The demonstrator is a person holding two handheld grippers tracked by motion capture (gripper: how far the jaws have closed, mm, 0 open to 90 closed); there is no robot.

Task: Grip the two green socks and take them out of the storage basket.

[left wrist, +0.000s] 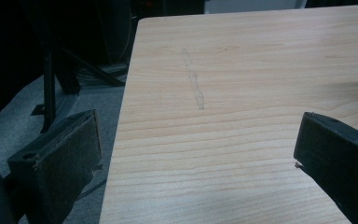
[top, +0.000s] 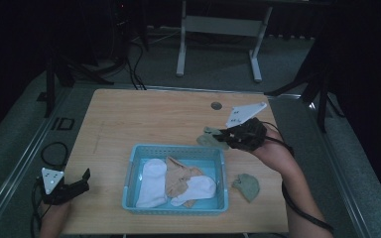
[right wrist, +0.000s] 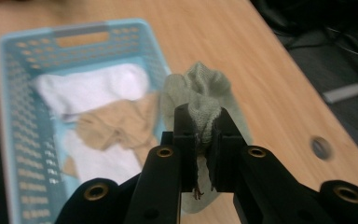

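My right gripper [right wrist: 204, 122] is shut on a grey-green sock [right wrist: 200, 93], which hangs bunched from its jaws. In the high view this right gripper [top: 224, 136] holds the sock [top: 209, 139] in the air just past the far right corner of the light blue basket [top: 174, 208]. The basket [right wrist: 14, 93] holds two white socks [top: 152, 181] and a tan sock [top: 178, 178]. A second grey-green sock [top: 247, 186] lies on the table right of the basket. My left gripper [top: 82, 181] rests open at the table's near left edge, its jaws wide apart over bare wood [left wrist: 205, 140].
The wooden table [top: 144, 114] has a round grommet hole [top: 216, 105] near its far edge. Cables lie on the floor at the left [top: 54, 151]. A white desk frame [top: 218, 39] stands beyond the table. Dark stands flank both sides.
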